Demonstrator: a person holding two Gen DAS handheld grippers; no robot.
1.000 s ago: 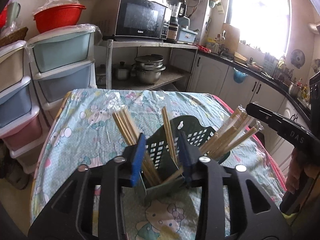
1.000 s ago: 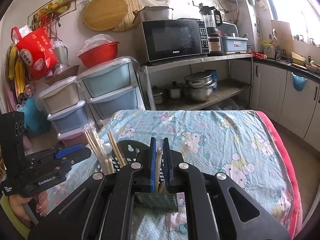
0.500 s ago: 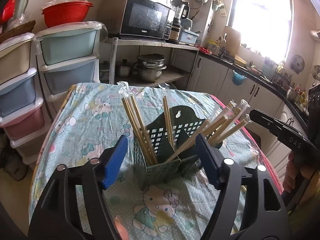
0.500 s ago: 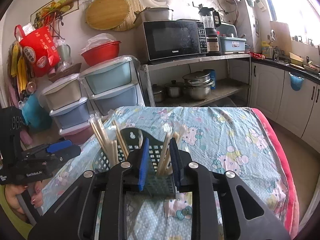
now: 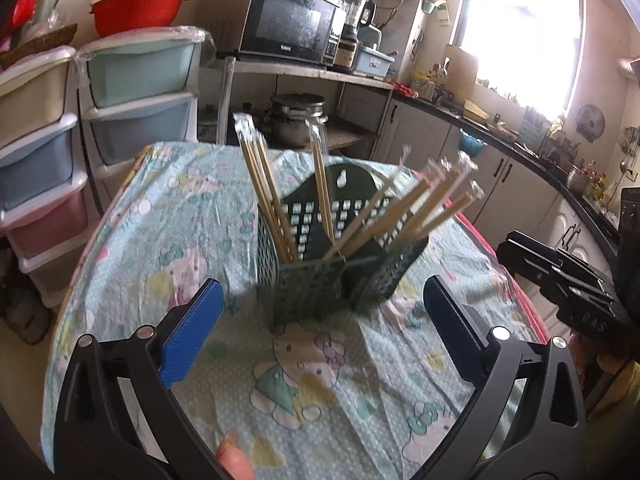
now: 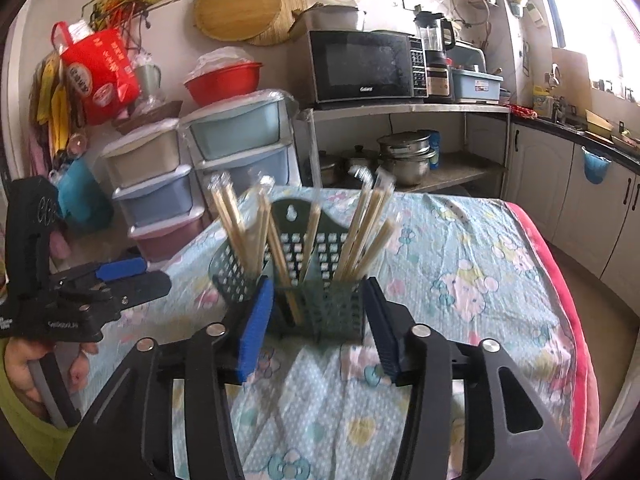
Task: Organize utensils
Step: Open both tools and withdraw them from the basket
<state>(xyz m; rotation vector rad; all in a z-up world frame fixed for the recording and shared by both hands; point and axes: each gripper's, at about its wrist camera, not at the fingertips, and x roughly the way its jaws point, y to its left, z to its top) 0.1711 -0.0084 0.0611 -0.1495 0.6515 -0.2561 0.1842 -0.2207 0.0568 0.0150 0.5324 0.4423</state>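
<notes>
A dark green perforated utensil caddy (image 5: 316,288) stands on the table and holds several plastic-wrapped wooden chopsticks (image 5: 272,196) upright and leaning. It also shows in the right wrist view (image 6: 320,304), chopsticks (image 6: 362,224) fanned out. My left gripper (image 5: 320,328) is open wide and empty, just in front of the caddy. My right gripper (image 6: 318,324) is open and empty, its blue pads on either side of the caddy's front, not touching it. The right gripper also appears at the right in the left wrist view (image 5: 560,284).
The table has a light blue cartoon-print cloth (image 5: 312,384) with a pink edge (image 6: 568,320). Stacked plastic drawers (image 6: 240,152) and a metal shelf with a microwave (image 6: 360,68) and pots (image 6: 404,156) stand behind. Kitchen cabinets (image 6: 560,184) run along the right.
Both grippers opened and pulled back from the caddy. The right one let go of the chopsticks it held, which now stand in the caddy.
</notes>
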